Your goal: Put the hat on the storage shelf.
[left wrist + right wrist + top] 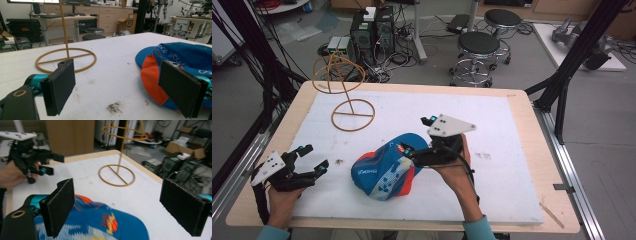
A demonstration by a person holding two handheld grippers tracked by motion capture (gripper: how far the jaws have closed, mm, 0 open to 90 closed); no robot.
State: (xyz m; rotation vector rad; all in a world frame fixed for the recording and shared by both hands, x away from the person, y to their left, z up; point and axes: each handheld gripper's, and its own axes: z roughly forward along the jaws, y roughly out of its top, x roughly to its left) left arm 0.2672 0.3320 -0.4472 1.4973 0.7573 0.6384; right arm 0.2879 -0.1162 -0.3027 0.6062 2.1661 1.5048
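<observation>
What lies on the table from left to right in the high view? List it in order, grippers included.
left gripper → wire hat stand → blue and orange cap → right gripper. The stand sits farther back on the white mat; its base partly overlaps the cap's left-right span.

Teal sleeves, black claws (312, 159) w/ teal joints, grey screwed plates, black cables

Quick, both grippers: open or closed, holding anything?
Left gripper: open, holding nothing, beside the cap.
Right gripper: open, holding nothing, over the cap.
</observation>
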